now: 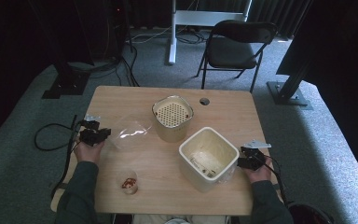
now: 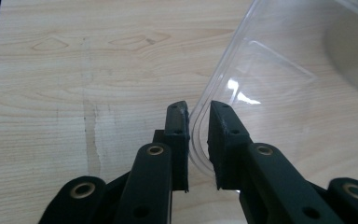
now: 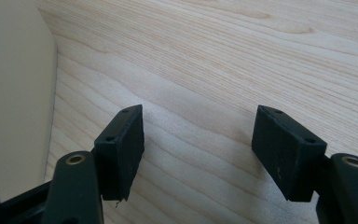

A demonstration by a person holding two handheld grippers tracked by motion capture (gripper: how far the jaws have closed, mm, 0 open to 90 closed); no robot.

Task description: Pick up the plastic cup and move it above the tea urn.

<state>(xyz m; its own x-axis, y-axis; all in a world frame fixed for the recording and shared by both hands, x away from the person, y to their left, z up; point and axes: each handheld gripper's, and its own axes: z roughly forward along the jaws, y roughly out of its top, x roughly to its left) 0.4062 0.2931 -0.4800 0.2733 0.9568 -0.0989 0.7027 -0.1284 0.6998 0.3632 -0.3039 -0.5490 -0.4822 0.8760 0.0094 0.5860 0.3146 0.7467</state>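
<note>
A clear plastic lid (image 1: 131,132) lies on the left half of the wooden table (image 1: 121,100). My left gripper (image 1: 93,134) is at its left edge. In the left gripper view the jaws of that gripper (image 2: 198,109) stand close together with the rim of the lid (image 2: 270,88) between them, so it is shut on the rim. My right gripper (image 1: 251,156) hovers at the table's right edge, beside a square cream bin (image 1: 186,144). In the right gripper view it (image 3: 200,116) is open over bare wood, with the bin's wall (image 3: 14,93) to its left.
A round cream pot with a perforated insert (image 1: 170,133) stands mid-table, behind the bin. A small cup with red contents (image 1: 129,183) sits near the front edge. A cable grommet (image 1: 204,101) is at the back. A folding chair (image 1: 235,44) stands beyond the table.
</note>
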